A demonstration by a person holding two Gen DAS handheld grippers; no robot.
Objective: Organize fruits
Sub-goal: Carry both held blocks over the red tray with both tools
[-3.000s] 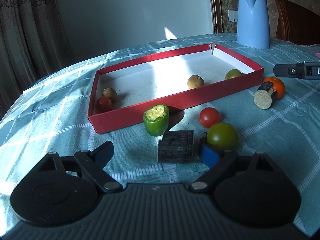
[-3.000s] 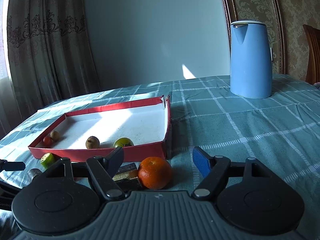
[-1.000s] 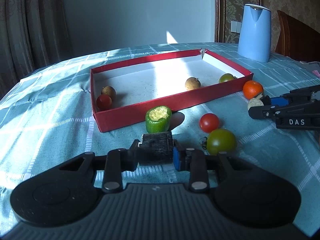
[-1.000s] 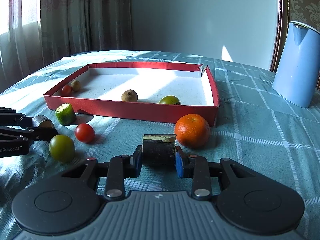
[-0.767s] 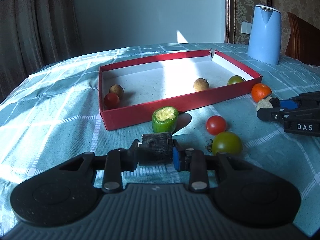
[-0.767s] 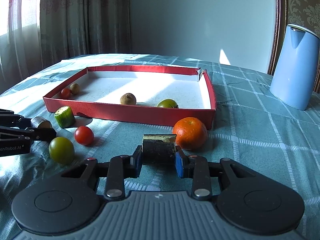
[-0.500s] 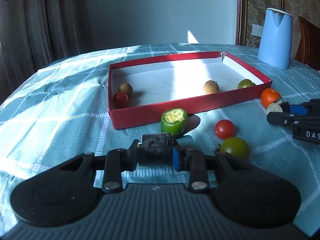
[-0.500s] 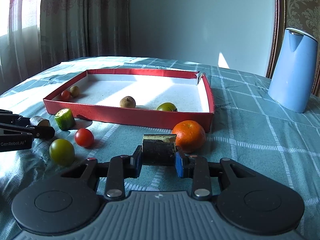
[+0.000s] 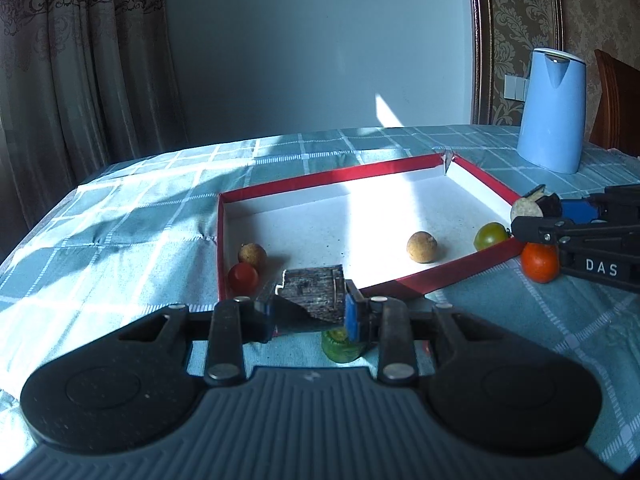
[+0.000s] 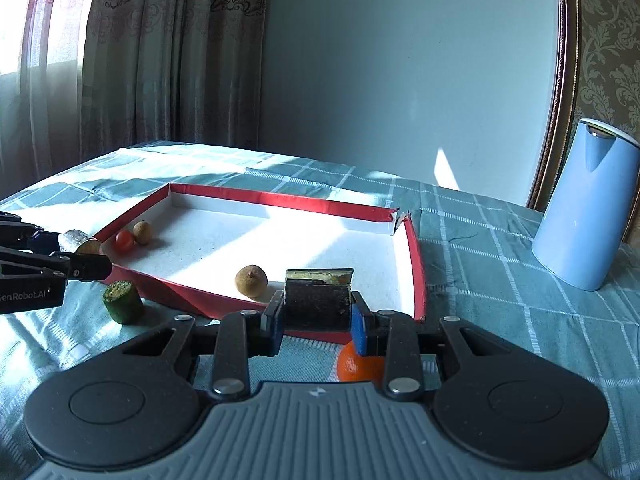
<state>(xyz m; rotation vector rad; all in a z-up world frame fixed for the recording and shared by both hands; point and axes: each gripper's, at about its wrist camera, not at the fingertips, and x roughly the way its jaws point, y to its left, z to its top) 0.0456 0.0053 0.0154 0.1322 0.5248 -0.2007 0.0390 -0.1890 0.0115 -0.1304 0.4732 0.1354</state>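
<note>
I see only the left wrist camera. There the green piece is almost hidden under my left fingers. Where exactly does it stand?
Observer: In the right wrist view the green piece stands upright on the cloth, outside the red tray, near its front wall.
Operator: What does the right gripper hold? I see only a pale end.
Observer: The right gripper is shut on a dark block with a yellowish top edge; both fingers press its sides.
Operator: And the orange?
Observer: The orange lies on the cloth outside the tray, partly hidden behind the right finger.
</note>
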